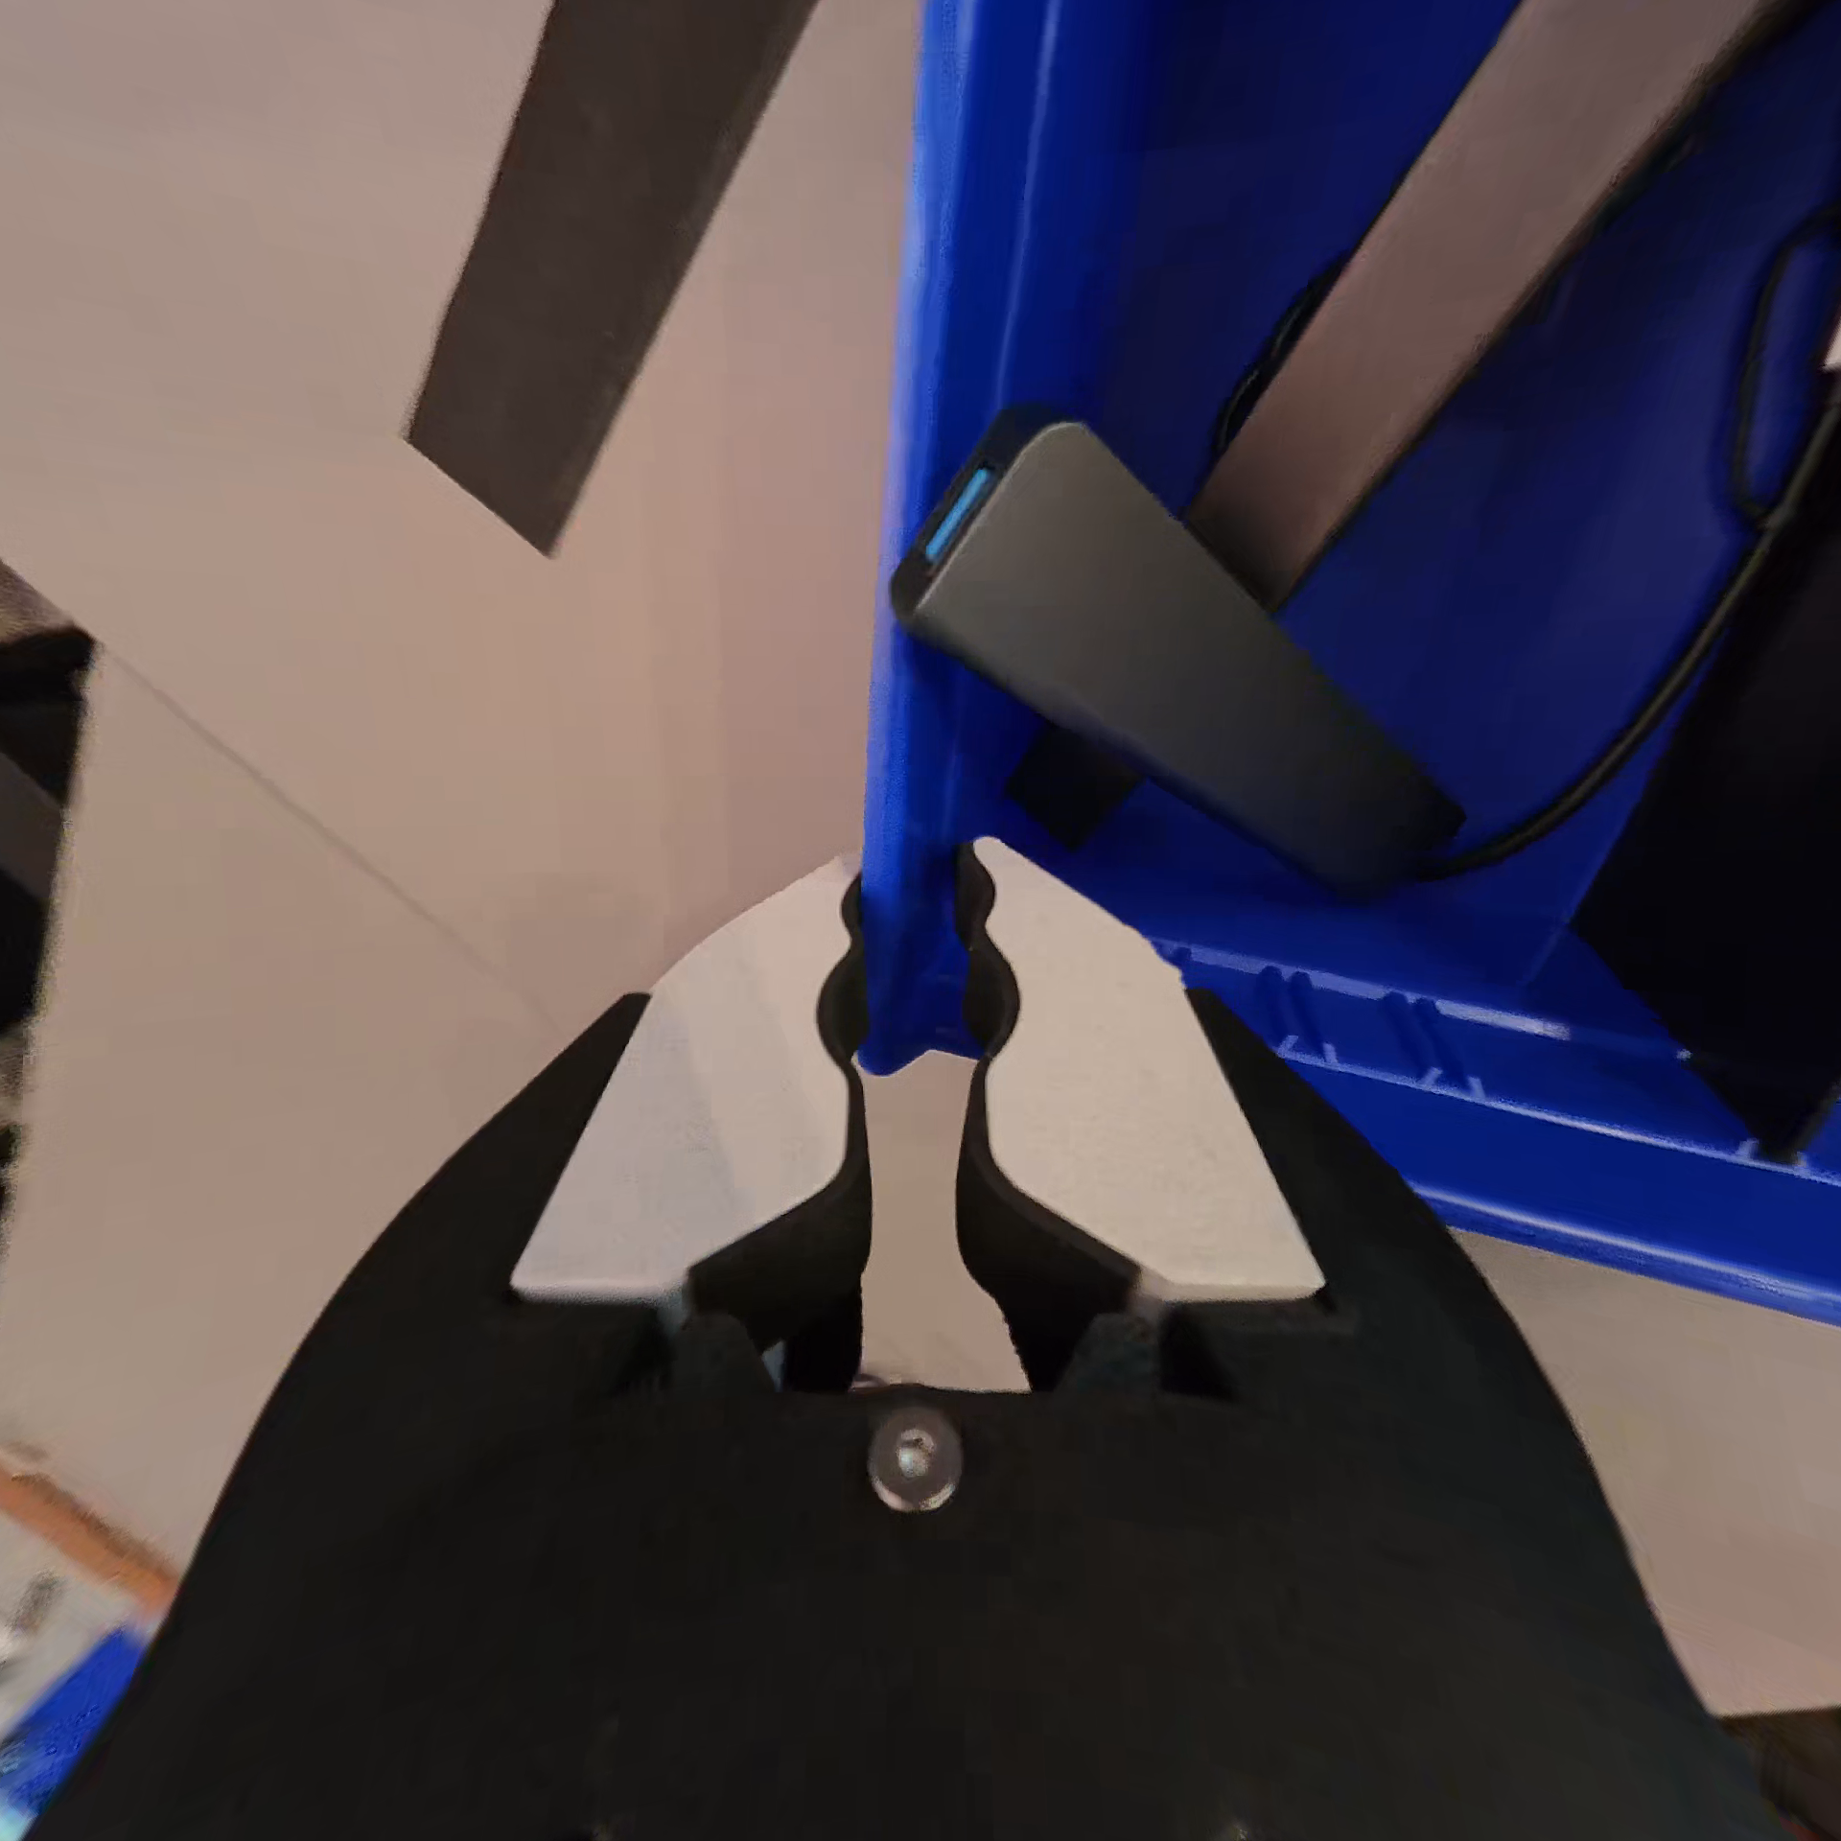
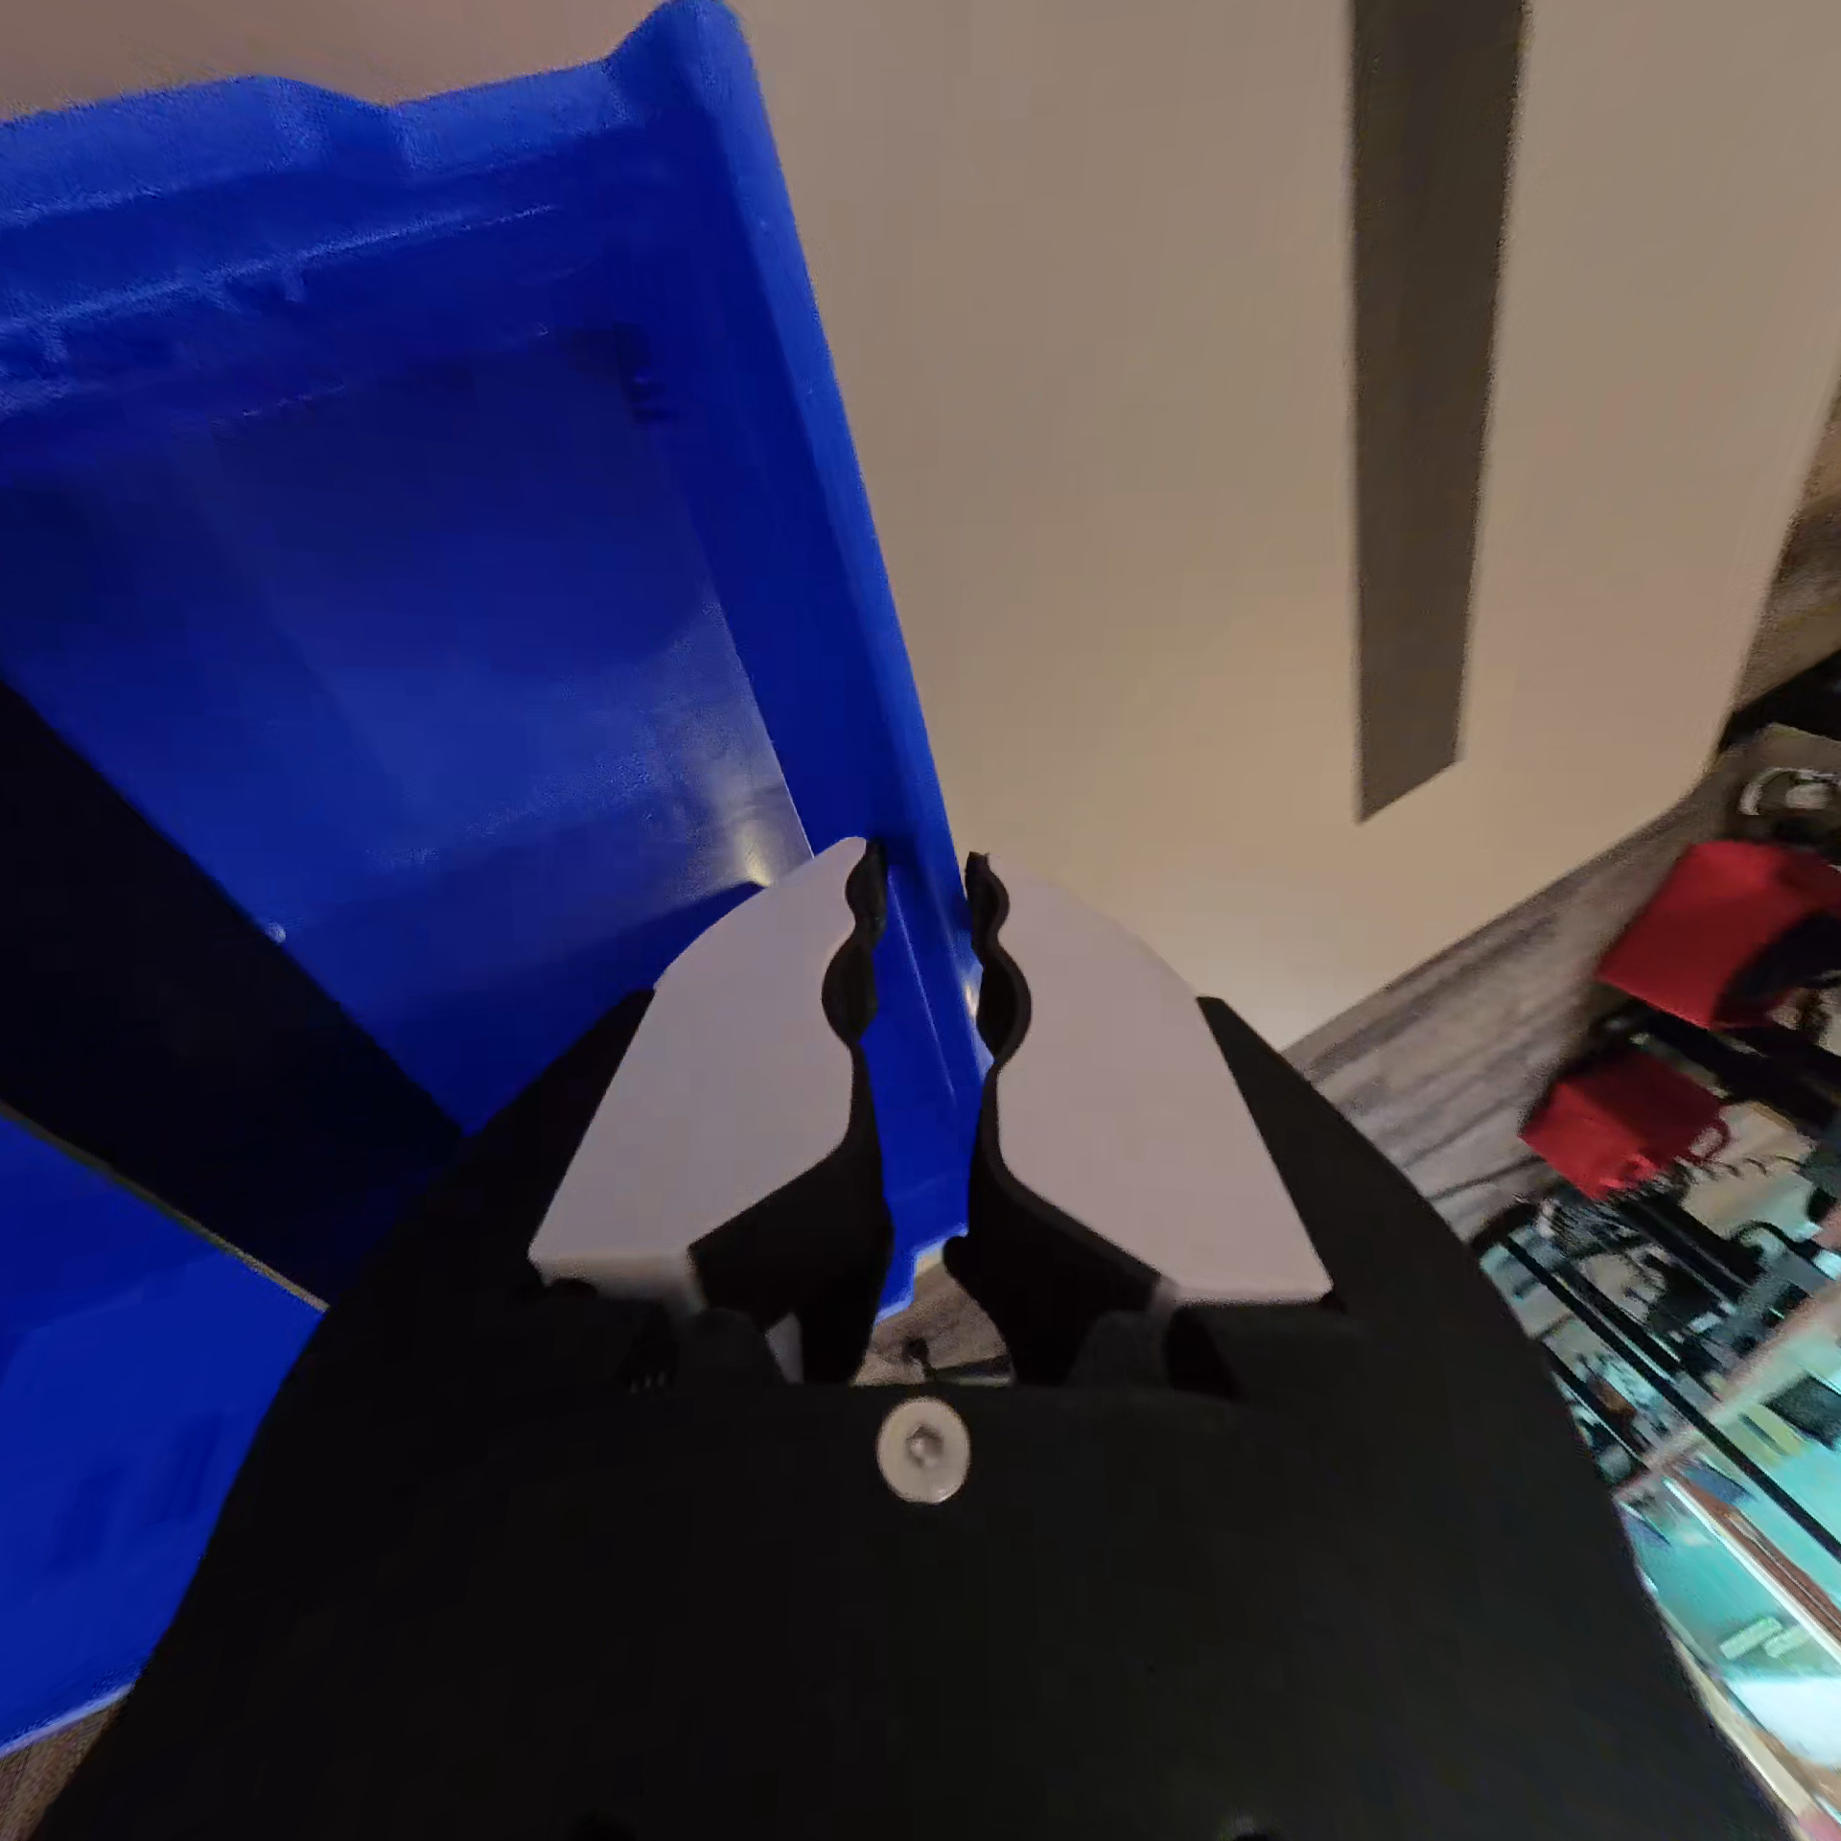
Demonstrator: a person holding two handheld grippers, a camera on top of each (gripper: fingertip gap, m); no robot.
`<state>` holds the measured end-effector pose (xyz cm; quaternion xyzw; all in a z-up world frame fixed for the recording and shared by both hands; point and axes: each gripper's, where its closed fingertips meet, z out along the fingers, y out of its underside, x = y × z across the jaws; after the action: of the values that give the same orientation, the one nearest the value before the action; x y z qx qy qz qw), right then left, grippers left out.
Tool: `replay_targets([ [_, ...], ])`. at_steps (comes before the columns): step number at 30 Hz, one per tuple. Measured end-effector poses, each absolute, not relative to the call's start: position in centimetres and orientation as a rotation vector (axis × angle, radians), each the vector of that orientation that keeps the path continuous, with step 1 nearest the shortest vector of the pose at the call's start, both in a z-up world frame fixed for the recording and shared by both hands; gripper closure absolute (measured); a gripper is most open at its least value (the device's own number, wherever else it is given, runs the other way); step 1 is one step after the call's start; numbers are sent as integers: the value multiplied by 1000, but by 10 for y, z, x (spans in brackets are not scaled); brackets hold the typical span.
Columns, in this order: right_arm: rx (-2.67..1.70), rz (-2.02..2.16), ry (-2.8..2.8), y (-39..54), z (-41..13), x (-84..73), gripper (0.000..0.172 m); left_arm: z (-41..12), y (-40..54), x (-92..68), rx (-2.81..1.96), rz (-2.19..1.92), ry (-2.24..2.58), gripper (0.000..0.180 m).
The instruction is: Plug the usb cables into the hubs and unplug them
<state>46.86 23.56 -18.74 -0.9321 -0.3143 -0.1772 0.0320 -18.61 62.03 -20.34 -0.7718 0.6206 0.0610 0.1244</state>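
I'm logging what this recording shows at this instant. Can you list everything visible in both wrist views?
Blue plastic bin: one, blue, tilted; each claw grips one of its side rims.
Grey metal USB hub with a blue port: one, dark grey, inside the bin against the left wall.
Long grey slab-shaped device: one, grey, inside the bin beyond the hub.
Thin black cable: one, black, running from the hub's far end.
Black panel: one, black, in the bin at the right edge.
Red items: two, red, blurred in the background, lower right.
Left claw: one, black, closed on the bin's rim.
Right claw: one, black, closed on the opposite rim.
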Motion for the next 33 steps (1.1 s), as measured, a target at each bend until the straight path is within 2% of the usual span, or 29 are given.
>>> replay_targets([
  [14, -2727, -888, -1050, 378, -185, 559, 152, -202, 746, -153, -1814, 606, 2199, 158],
  [28, -2659, -941, -988, 415, -185, 581, 151, -198, 801, -99, -1361, 875, 2216, 154],
  [33, -2622, -979, -1025, 421, -184, 582, 151, -198, 802, -95, -1445, 858, 2138, 153],
])
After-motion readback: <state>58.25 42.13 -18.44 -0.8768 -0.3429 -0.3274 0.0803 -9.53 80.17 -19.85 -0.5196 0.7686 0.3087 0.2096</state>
